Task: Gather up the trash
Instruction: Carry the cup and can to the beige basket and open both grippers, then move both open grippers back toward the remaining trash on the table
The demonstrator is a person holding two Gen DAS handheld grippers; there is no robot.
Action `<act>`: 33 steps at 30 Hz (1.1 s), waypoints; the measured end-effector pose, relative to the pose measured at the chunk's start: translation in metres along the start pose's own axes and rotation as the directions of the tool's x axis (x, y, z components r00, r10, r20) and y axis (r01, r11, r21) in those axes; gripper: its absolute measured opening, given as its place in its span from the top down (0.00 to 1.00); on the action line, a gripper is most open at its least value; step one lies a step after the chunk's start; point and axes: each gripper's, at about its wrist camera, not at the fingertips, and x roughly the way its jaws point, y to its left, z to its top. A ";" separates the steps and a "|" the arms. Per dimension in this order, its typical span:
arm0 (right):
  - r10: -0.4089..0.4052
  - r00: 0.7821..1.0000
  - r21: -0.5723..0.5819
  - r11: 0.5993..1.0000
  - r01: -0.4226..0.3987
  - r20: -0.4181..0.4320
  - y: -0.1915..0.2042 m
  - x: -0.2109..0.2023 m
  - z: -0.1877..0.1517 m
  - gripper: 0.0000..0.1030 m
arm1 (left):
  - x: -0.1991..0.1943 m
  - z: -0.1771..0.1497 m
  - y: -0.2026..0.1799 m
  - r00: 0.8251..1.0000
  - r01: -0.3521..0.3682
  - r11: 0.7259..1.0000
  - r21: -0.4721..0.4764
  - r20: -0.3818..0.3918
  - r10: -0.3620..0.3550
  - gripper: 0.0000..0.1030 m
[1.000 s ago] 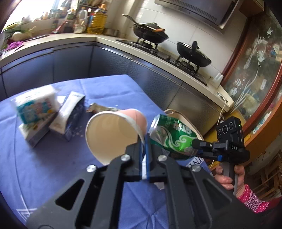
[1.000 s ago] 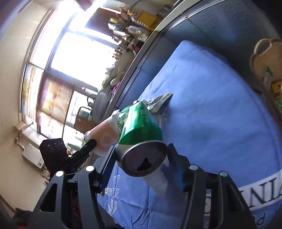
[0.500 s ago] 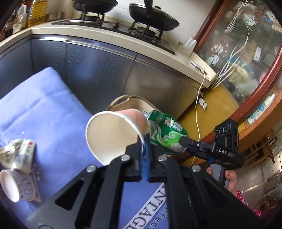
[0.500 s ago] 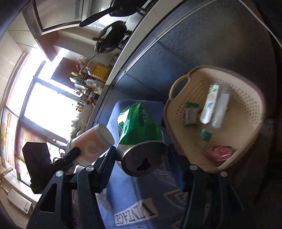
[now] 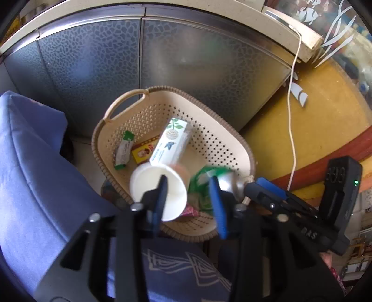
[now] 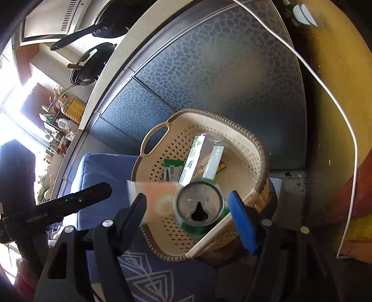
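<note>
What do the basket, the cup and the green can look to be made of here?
Basket: likely moulded plastic, matte beige, with regular punched holes and a woven-look rim. Cup: probably paper, with a thin white wall, matte inside, pinkish outside. Can: metal, with a bare shiny silver top, a punched opening and a green printed wall.

Past the jaws stand dark grey cabinet doors with a pebble pattern (image 5: 144, 65) under a pale stone counter (image 5: 209, 16). A yellow floor (image 5: 325, 120) lies to the right. Far left, a bright sunny window (image 6: 11, 102) shines beside black pans (image 6: 93, 62).
</note>
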 end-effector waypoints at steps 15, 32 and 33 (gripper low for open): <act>0.067 0.998 -0.025 0.997 -0.067 0.011 0.035 -0.027 -0.013 0.24 | -0.076 -0.052 -0.006 0.988 0.026 0.999 0.033 0.154 -0.030 0.60; 0.210 0.964 -0.343 0.904 -0.255 -0.164 0.192 -0.030 -0.076 0.24 | -0.208 -0.246 0.112 0.932 -0.057 0.971 -0.232 0.337 0.135 0.60; 0.220 0.958 -0.357 0.893 -0.274 -0.185 0.203 -0.027 -0.082 0.24 | -0.213 -0.256 0.125 0.928 -0.065 0.963 -0.262 0.340 0.155 0.60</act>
